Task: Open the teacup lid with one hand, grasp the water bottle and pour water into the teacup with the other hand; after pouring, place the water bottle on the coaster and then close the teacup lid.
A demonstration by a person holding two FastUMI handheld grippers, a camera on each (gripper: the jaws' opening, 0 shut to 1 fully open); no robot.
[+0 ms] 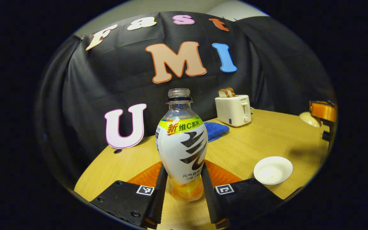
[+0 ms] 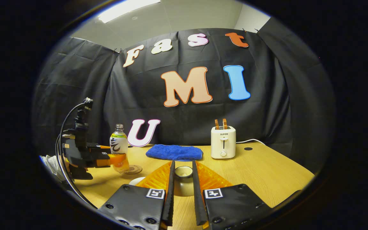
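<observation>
On the surface near its left edge: bottle [image 1: 182, 150] upright, uncapped, clamped low between both fingers of left gripper [image 1: 182, 188] | coaster [image 2: 134, 169] just beside bottle | right gripper [image 2: 183, 191] narrowly parted around the teacup [image 2: 183, 180], contact unclear | lid [image 1: 272, 170] lies apart, near front edge

- My left gripper [image 1: 184, 191] is level and points forward; its two fingers press on the lower body of the water bottle [image 1: 182, 150], one on each side.
- Seen from my right gripper view, that left gripper [image 2: 115, 159] reaches in sideways.
- My right gripper [image 2: 183, 185] is level, its fingers nearly parallel with a narrow gap; whether they touch the lid [image 2: 183, 180] between them, I cannot tell.
</observation>
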